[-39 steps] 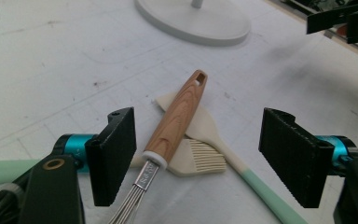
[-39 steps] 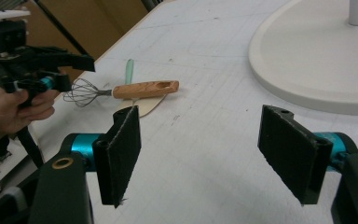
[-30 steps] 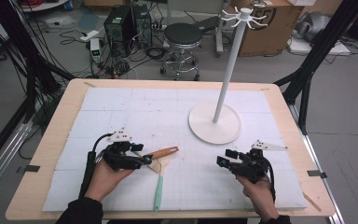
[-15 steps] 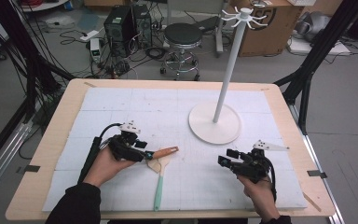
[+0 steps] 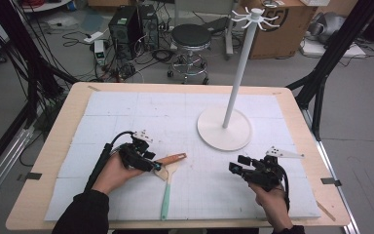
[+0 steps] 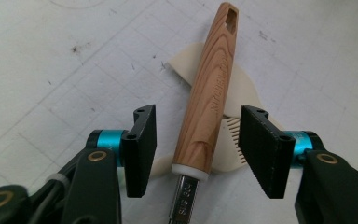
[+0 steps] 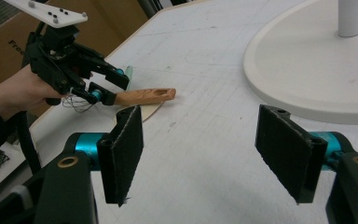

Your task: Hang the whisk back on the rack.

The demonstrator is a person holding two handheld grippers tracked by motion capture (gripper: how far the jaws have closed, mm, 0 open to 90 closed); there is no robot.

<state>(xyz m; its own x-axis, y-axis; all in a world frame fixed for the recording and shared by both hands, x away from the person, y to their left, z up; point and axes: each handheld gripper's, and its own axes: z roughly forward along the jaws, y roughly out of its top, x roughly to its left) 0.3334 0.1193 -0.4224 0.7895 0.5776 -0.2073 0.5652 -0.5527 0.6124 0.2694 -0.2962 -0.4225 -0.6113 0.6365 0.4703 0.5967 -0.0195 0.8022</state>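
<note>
**Left jaws closing in around a wooden-handled utensil**

The wooden handle [image 6: 210, 88] lies flat on the tabletop [image 5: 126, 112], well in front of and to the left of the white stand [image 5: 224, 127]. It rests across a cream spatula [image 6: 242, 88], whose green handle [image 5: 165, 200] runs away from the stand toward the person. The left gripper [image 5: 151, 163] has come down over the handle's lower end, close to where the metal shank [image 6: 182, 200] begins. Its jaws have just been closing and now stand one on each side of the wood, with a visible gap on both sides, so they bracket the handle without pinching it. The right gripper [image 5: 234, 168] waits in front of the stand's base, a little to its right, with jaws spread and nothing between them.

The risks, as I judge them:

- The handle sits nearer one jaw than the other. That pad may touch first and push or roll the rounded wood sideways before the second pad arrives.
- The handle lies on the spatula blade. A jaw tip reaching low could catch the blade's slotted edge and drag or lift both utensils together.
- A grip this near the shank leaves the long handle hanging out toward the stand, so it may pivot or droop in the pads when lifted.
</note>
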